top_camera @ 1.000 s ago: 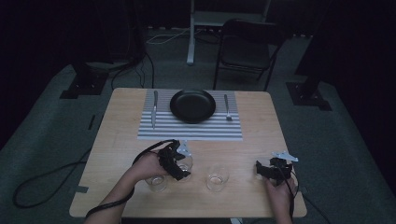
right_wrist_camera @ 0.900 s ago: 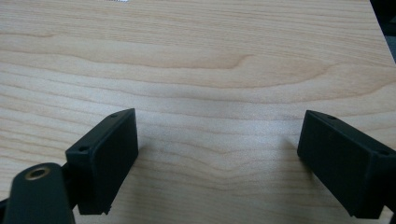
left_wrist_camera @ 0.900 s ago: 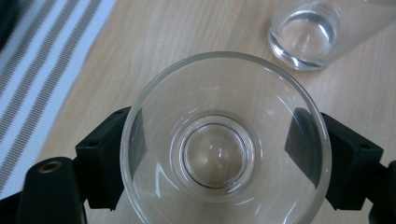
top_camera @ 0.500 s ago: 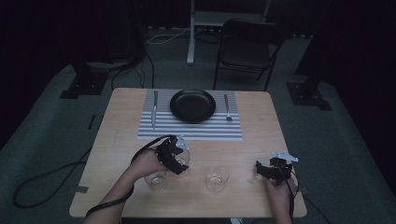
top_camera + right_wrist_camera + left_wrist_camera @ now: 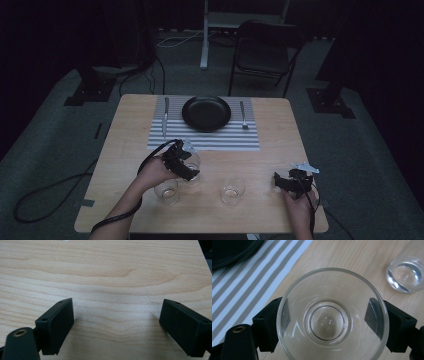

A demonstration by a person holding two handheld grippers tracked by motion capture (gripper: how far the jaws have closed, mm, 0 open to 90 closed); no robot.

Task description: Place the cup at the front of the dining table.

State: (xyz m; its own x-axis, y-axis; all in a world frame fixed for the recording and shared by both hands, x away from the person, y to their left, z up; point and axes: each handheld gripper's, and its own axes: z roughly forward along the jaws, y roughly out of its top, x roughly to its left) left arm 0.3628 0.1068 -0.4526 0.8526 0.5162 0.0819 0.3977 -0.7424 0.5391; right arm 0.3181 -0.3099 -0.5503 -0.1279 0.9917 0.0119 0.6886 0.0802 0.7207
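Left gripper view: our left gripper point(image 5: 332, 322) clamps a clear glass point(image 5: 332, 315) by both sides, above the wooden table point(image 5: 352, 257) beside the striped mat point(image 5: 249, 282). Our right gripper point(image 5: 116, 325) stands wide open over bare wood, holding nothing.

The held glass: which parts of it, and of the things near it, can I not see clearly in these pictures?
- Glass: near rim cut off by the bottom edge, left gripper view.
- Glass in the high view: mostly behind the left gripper.
- Plate: cut off by the top edge, left gripper view.
- Fork: too small to show prongs, high view.
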